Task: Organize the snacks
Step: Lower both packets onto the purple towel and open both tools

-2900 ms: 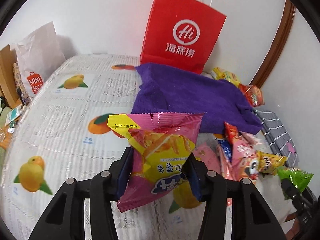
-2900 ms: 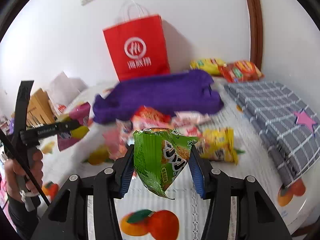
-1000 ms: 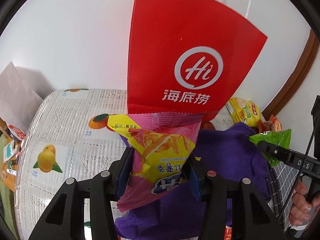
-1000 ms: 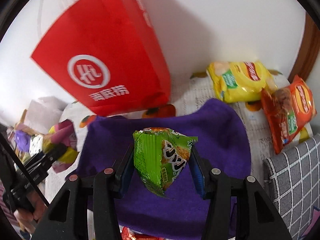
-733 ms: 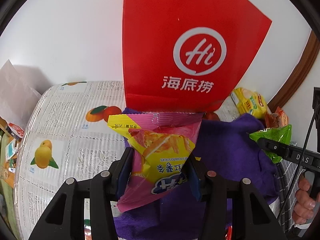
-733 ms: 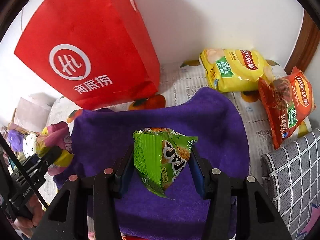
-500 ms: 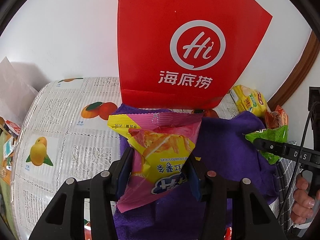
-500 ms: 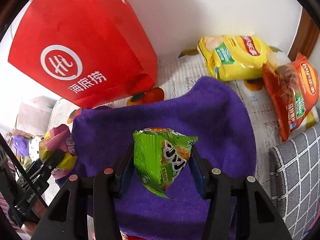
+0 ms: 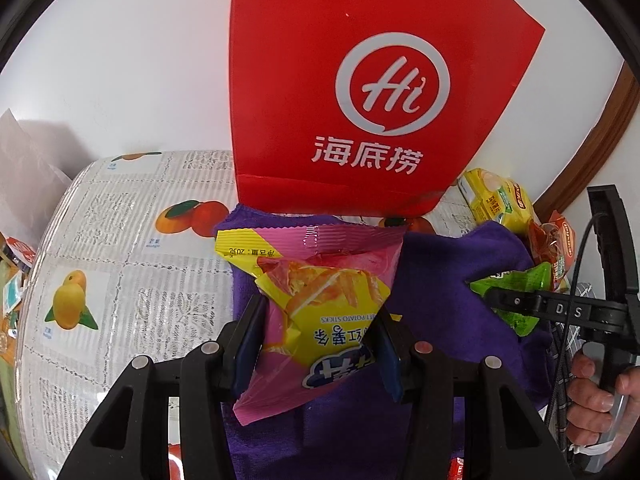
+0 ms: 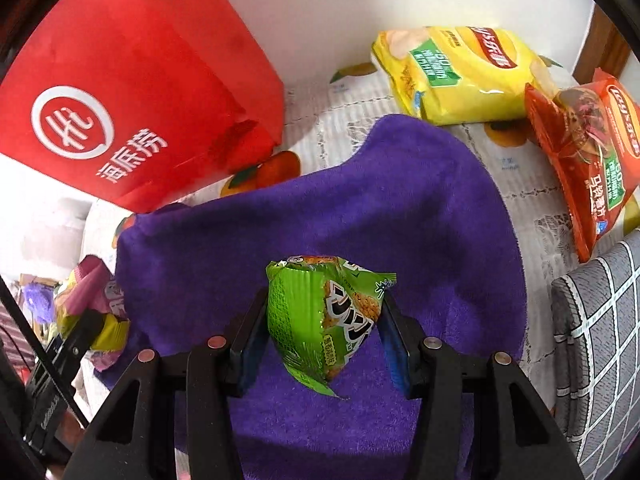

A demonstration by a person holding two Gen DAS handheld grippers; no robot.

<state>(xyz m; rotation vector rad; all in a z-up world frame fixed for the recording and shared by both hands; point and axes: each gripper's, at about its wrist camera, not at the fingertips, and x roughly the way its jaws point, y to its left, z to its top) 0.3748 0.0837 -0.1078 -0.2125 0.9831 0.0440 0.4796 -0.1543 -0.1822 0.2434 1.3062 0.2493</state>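
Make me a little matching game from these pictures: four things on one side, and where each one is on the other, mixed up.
Things:
1. pink snack bag
2. green snack bag
3. yellow chip bag
4. red paper bag

Places:
A. lying on the tablecloth by the wall, beyond the purple towel
B. clamped in the right tongs
C. standing upright against the wall
D. clamped in the left tongs

Pairs: 1-D, 2-B, 3-A, 4-C
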